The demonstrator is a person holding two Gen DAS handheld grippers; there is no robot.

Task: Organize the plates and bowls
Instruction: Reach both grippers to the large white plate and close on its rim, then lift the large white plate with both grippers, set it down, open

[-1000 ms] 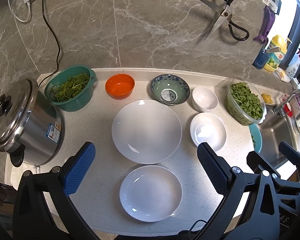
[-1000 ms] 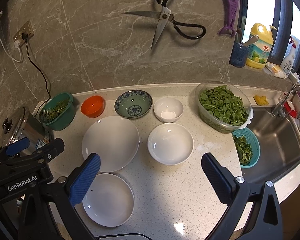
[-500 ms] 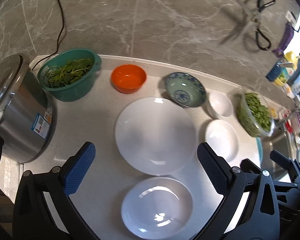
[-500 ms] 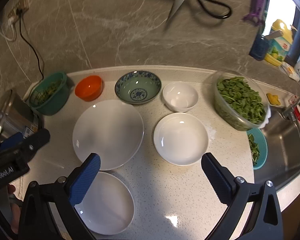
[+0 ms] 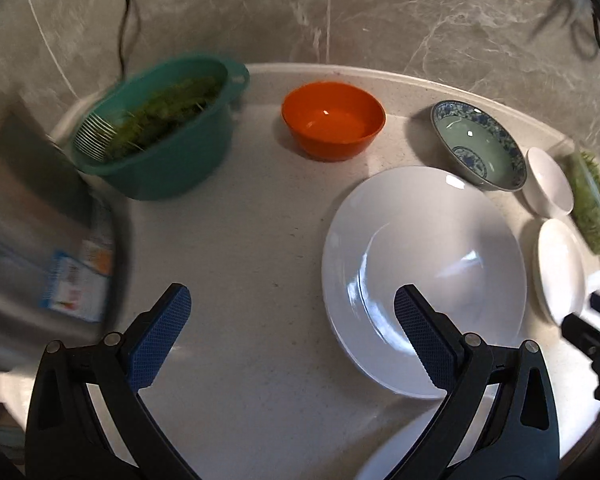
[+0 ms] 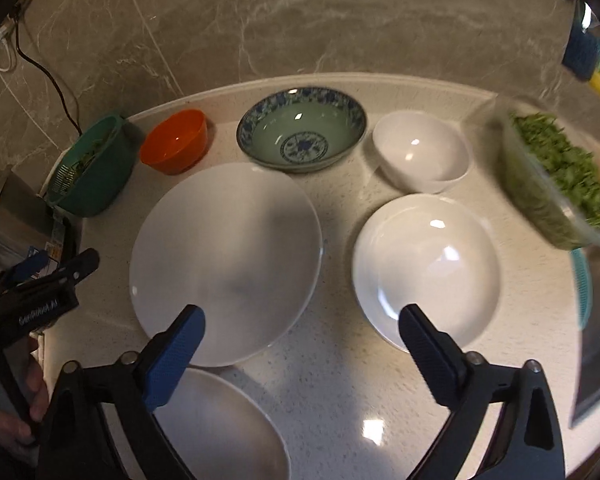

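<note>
Both tools had come lower and closer to the counter (image 6: 332,376) than half a second before, the left view swinging leftward so that the large white plate (image 5: 424,276) shifted to the right of its frame. Left tool (image 5: 288,332): fingers spread wide, holding nothing, above bare counter with its right pad (image 5: 424,336) over the near rim of the large white plate. Right tool (image 6: 300,356): fingers likewise wide apart and empty, its left pad (image 6: 176,356) at the near rim of the large white plate (image 6: 226,260), its right pad (image 6: 428,356) over the near edge of the shallow white dish (image 6: 426,268). Back row, left to right: orange bowl (image 6: 175,140), blue-patterned bowl (image 6: 302,128), small white bowl (image 6: 422,150), each standing separately on the counter. Second white plate (image 6: 220,428): nearest the camera, just beside the large plate, partly hidden behind the right tool. Teal colander of greens (image 5: 160,128): far left, beside a steel pot (image 5: 32,240), blurred. Clear bowl of chopped greens (image 6: 556,176): far right, blurred. Left view also showed the orange bowl (image 5: 332,120), patterned bowl (image 5: 480,144), small white bowl (image 5: 548,188) and shallow dish (image 5: 560,268) along the right edge.
</note>
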